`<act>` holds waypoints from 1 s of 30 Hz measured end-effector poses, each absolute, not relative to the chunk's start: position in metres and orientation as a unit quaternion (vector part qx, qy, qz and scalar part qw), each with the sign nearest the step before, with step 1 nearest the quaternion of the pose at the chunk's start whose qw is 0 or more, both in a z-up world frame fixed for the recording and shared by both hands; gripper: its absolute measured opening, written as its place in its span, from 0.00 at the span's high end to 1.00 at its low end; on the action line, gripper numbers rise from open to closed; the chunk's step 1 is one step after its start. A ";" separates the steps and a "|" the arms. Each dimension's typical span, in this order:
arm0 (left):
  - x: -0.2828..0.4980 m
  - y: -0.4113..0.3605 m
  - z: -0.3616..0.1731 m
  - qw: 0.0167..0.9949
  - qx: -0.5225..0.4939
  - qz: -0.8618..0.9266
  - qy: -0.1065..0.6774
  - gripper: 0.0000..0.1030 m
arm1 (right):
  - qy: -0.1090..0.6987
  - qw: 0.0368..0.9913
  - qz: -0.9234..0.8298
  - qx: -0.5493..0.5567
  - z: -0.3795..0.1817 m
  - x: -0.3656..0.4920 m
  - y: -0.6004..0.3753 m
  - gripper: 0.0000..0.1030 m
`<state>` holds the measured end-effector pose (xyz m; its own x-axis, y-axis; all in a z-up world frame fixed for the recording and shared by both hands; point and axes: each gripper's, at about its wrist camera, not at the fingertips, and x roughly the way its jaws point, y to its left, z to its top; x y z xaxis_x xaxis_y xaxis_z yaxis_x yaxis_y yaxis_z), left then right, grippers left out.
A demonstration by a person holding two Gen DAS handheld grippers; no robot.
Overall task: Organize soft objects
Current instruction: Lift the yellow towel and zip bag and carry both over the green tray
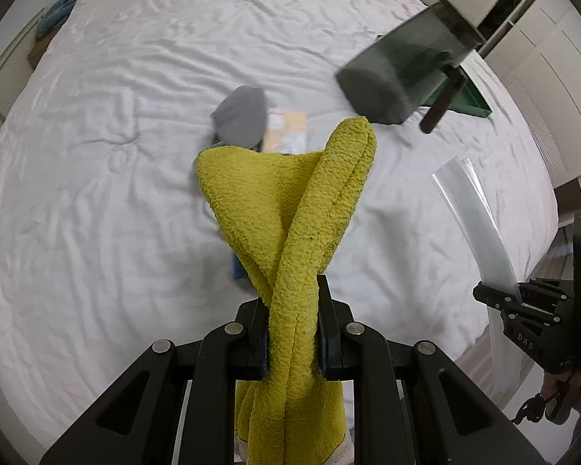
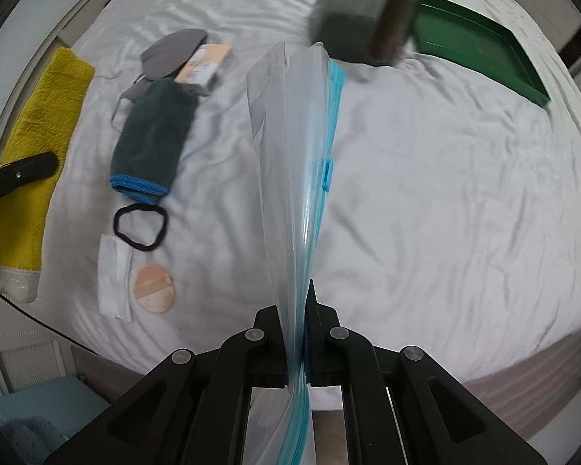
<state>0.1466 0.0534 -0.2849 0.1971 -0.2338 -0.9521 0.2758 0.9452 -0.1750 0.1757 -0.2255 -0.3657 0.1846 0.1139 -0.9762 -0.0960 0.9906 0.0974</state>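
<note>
My left gripper point(image 1: 292, 329) is shut on a yellow fuzzy sock point(image 1: 290, 209) and holds it above the white bed point(image 1: 116, 174). The sock also shows at the left of the right wrist view point(image 2: 38, 147). My right gripper point(image 2: 296, 333) is shut on a clear zip bag point(image 2: 298, 147) with a blue slider, held upright over the bed. The bag point(image 1: 472, 217) and the right gripper point(image 1: 499, 298) show at the right of the left wrist view. On the bed lie a dark cloth with blue trim point(image 2: 155, 135), a black hair band point(image 2: 141, 224), a powder puff point(image 2: 153, 288), a white folded cloth point(image 2: 114, 275) and a grey mask point(image 2: 174, 52).
A green tray point(image 2: 480, 46) sits at the bed's far right. A small orange box point(image 2: 205, 64) lies next to the mask. A dark hanging block point(image 2: 364, 7) with a rod is above the bed. White wardrobes point(image 1: 542, 38) stand to the right.
</note>
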 end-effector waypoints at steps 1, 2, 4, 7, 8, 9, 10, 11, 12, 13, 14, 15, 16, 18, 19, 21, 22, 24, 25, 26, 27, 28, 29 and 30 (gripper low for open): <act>0.147 0.051 -0.285 0.774 0.017 -0.166 0.611 0.85 | 0.634 0.770 0.067 0.010 -0.365 0.174 -0.229 0.96; 0.148 0.047 -0.286 0.774 0.017 -0.166 0.611 0.85 | 0.634 0.771 0.065 0.011 -0.364 0.174 -0.236 0.96; 0.149 0.038 -0.286 0.775 0.015 -0.165 0.610 0.85 | 0.635 0.770 0.065 0.013 -0.365 0.172 -0.247 0.96; 0.148 0.018 -0.288 0.776 0.022 -0.157 0.610 0.85 | 0.637 0.767 0.070 0.012 -0.372 0.170 -0.263 0.96; 0.148 0.011 -0.288 0.775 0.022 -0.154 0.612 0.85 | 0.639 0.766 0.074 0.014 -0.374 0.169 -0.272 0.96; 0.146 0.000 -0.290 0.774 0.022 -0.149 0.615 0.85 | 0.640 0.764 0.077 0.015 -0.378 0.168 -0.278 0.96; 0.145 -0.008 -0.290 0.772 0.022 -0.146 0.618 0.85 | 0.643 0.762 0.081 0.017 -0.382 0.166 -0.290 0.96; 0.143 -0.019 -0.292 0.769 0.022 -0.143 0.622 0.85 | 0.645 0.759 0.085 0.018 -0.385 0.165 -0.301 0.96; 0.141 -0.034 -0.294 0.765 0.022 -0.142 0.628 0.85 | 0.647 0.757 0.088 0.020 -0.388 0.165 -0.312 0.96; 0.140 -0.046 -0.295 0.762 0.023 -0.142 0.632 0.85 | 0.649 0.755 0.090 0.021 -0.391 0.165 -0.323 0.96; 0.139 -0.060 -0.296 0.759 0.024 -0.143 0.635 0.85 | 0.652 0.753 0.090 0.020 -0.394 0.164 -0.340 0.96; 0.138 -0.074 -0.297 0.756 0.025 -0.144 0.638 0.85 | 0.653 0.751 0.090 0.021 -0.396 0.165 -0.353 0.96; 0.137 -0.090 -0.298 0.753 0.026 -0.148 0.641 0.85 | 0.655 0.750 0.089 0.023 -0.397 0.166 -0.367 0.96; 0.136 -0.128 -0.300 0.747 0.025 -0.161 0.644 0.85 | 0.654 0.751 0.083 0.020 -0.397 0.170 -0.403 0.96; 0.137 -0.145 -0.300 0.746 0.024 -0.168 0.644 0.85 | 0.654 0.752 0.080 0.019 -0.396 0.172 -0.414 0.96; 0.140 -0.178 -0.301 0.744 0.025 -0.182 0.642 0.85 | 0.651 0.755 0.070 0.022 -0.393 0.177 -0.447 0.96; 0.144 -0.200 -0.301 0.743 0.029 -0.191 0.641 0.85 | 0.650 0.757 0.065 0.022 -0.392 0.180 -0.461 0.96; 0.151 -0.232 -0.302 0.742 0.032 -0.205 0.637 0.85 | 0.645 0.762 0.054 0.025 -0.389 0.189 -0.493 0.96; 0.157 -0.251 -0.303 0.743 0.034 -0.212 0.634 0.85 | 0.642 0.765 0.049 0.026 -0.387 0.193 -0.506 0.96; 0.161 -0.266 -0.303 0.744 0.036 -0.216 0.631 0.85 | 0.638 0.769 0.042 0.029 -0.385 0.200 -0.524 0.96; 0.167 -0.280 -0.304 0.745 0.037 -0.221 0.628 0.85 | 0.634 0.772 0.036 0.031 -0.385 0.206 -0.537 0.96; 0.174 -0.297 -0.304 0.747 0.038 -0.227 0.624 0.85 | 0.631 0.774 0.032 0.032 -0.384 0.210 -0.545 0.96; 0.181 -0.310 -0.304 0.749 0.038 -0.231 0.620 0.85 | 0.627 0.778 0.027 0.034 -0.383 0.216 -0.556 0.96; 0.187 -0.321 -0.304 0.751 0.037 -0.234 0.616 0.85 | 0.622 0.782 0.023 0.036 -0.382 0.223 -0.567 0.96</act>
